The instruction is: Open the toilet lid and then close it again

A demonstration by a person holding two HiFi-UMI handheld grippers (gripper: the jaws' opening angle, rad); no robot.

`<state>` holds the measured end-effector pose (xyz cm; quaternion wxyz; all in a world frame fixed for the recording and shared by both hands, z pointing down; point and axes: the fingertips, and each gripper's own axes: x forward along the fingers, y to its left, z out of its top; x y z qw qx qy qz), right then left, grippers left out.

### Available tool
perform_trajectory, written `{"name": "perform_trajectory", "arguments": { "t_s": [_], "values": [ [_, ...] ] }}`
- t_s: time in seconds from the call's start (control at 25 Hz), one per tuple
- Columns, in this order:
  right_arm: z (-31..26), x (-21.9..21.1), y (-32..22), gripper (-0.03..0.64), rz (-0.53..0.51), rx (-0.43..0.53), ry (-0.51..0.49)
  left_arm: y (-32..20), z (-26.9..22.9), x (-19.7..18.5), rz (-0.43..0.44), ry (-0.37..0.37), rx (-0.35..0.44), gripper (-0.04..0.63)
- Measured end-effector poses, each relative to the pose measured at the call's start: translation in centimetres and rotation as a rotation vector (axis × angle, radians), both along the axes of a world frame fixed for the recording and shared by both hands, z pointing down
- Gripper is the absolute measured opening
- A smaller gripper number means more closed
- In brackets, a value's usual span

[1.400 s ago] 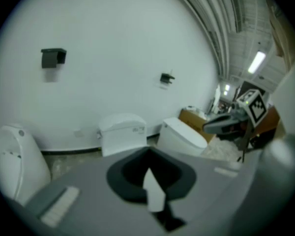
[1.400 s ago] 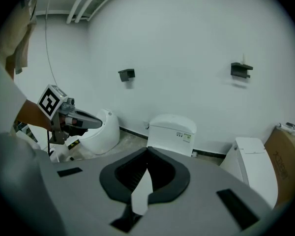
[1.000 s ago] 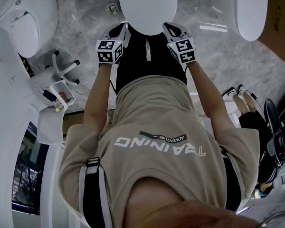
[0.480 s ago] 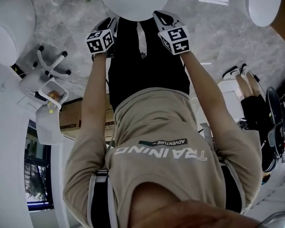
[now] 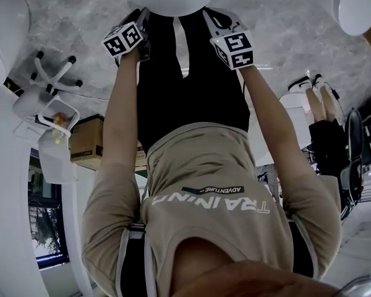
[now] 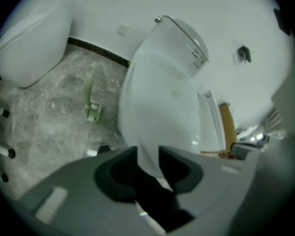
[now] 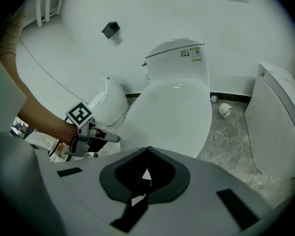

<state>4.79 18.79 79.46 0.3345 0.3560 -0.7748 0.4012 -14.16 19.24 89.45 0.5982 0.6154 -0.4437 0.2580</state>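
Grey veined marble floor (image 7: 226, 132) carries a white ceramic toilet (image 7: 172, 112), with a second white toilet (image 7: 278, 127) standing beside it. A small white roll-shaped object (image 7: 225, 109) lies near the wall, and a pale green strip (image 6: 91, 95) lies nearby.

Toilet lid (image 7: 169, 114): glossy white, smooth, prob. plastic, w/ soft reflections. Tank (image 7: 179, 58) behind it is the same shiny white, looks ceramic. Floor (image 6: 49, 102): grey veined stone-look, polished, slight sheen. Wall (image 7: 152, 14): plain white, smooth & matt. Person's T-shirt (image 5: 204, 178): beige cloth, matt, w/ printed lettering. Box (image 5: 86, 138): brown cardboard, dull.
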Motion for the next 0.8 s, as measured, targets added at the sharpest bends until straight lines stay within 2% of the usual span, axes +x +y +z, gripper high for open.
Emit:
{"name": "perform_trajectory", "arguments": {
  "t_s": [0.12,0.36,0.48,0.64,0.8],
  "values": [
    [0.5,-0.3,0.1,0.014,0.005,-0.013,-0.002,-0.7,0.3,0.6,0.021,0.027,0.006,0.133],
    [2.0,-1.0,1.1,0.014,0.023,-0.049,0.001,-0.7,1.2,0.3,0.059,0.012,-0.005,0.144],
    [2.1,-1.2,1.1,0.014,0.037,-0.053,-0.001,-0.7,1.4,-0.2,0.079,0.046,-0.012,0.132],
    [2.2,-1.1,0.8,0.014,0.059,-0.053,-0.001,-0.9,1.5,-0.5,-0.022,0.119,-0.045,0.121],
    [2.4,-1.1,0.8,0.014,0.068,-0.061,0.002,-1.2,1.6,-0.3,-0.039,0.150,-0.041,0.124]
  ]
}}
